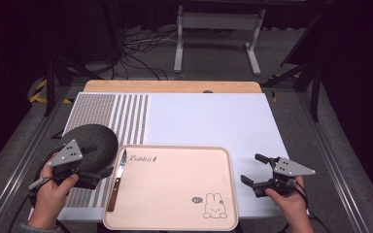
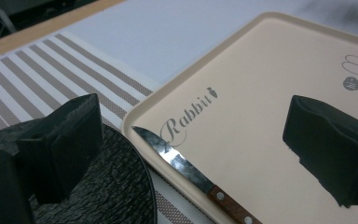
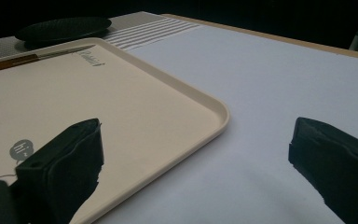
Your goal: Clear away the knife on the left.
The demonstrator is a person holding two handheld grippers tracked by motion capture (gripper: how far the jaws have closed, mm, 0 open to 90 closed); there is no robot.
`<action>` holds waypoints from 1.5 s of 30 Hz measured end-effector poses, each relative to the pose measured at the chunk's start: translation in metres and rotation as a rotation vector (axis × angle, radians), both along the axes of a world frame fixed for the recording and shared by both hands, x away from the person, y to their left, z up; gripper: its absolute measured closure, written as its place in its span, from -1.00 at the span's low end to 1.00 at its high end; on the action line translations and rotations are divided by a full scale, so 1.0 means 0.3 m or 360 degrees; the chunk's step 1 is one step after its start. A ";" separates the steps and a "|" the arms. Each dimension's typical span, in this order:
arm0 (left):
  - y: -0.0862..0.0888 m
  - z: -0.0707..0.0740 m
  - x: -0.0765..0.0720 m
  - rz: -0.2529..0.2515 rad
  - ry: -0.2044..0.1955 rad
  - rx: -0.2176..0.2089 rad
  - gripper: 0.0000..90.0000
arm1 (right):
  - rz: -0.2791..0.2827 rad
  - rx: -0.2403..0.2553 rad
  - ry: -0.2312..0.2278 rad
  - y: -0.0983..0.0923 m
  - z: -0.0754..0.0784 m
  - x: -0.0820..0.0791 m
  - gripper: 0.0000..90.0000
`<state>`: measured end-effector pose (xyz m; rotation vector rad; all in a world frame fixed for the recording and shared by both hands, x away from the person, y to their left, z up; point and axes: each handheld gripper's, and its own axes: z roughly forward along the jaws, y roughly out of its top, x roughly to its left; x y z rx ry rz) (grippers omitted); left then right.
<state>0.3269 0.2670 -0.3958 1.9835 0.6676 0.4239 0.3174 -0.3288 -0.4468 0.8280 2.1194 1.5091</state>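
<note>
Knife on the tray's left edge, both hand-held grippers wide and holding nothing.

From above, the knife (image 1: 117, 180) lies along the left rim of the beige tray (image 1: 175, 221) at the near middle of the worktop (image 1: 209, 116), blade pointing far; the left hand-held gripper (image 1: 108, 159) sits just left of it over a dark round plate (image 1: 94, 138), and the right hand-held gripper (image 1: 252, 170) rests near the tray's right side. In the left gripper view, the knife (image 2: 186, 168) lies between the spread jaws without touching them, with the plate (image 2: 116, 186) under the left jaw. In the right gripper view, the jaws stand wide over the tray (image 3: 186, 93) corner and bare white mat (image 3: 261, 93), with the knife (image 3: 42, 55) far off at the left.
</note>
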 end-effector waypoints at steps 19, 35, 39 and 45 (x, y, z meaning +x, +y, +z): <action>0.156 -0.110 -0.061 0.0070 -0.0174 -0.0266 -0.90 | -0.0013 0.0005 -0.0008 -0.004 -0.001 0.000 -0.92; 0.227 -0.216 -0.072 0.0179 -0.0140 -0.0273 -0.92 | -0.0030 0.0021 -0.0005 -0.022 -0.012 0.000 -0.92; 0.236 -0.230 -0.073 0.0186 -0.0111 -0.0234 -0.92 | -0.0039 0.0034 0.0005 -0.030 -0.017 0.000 -0.92; 0.234 -0.238 -0.070 0.0186 -0.0071 -0.0222 -0.92 | -0.0045 0.0039 0.0007 -0.030 -0.020 0.003 -0.92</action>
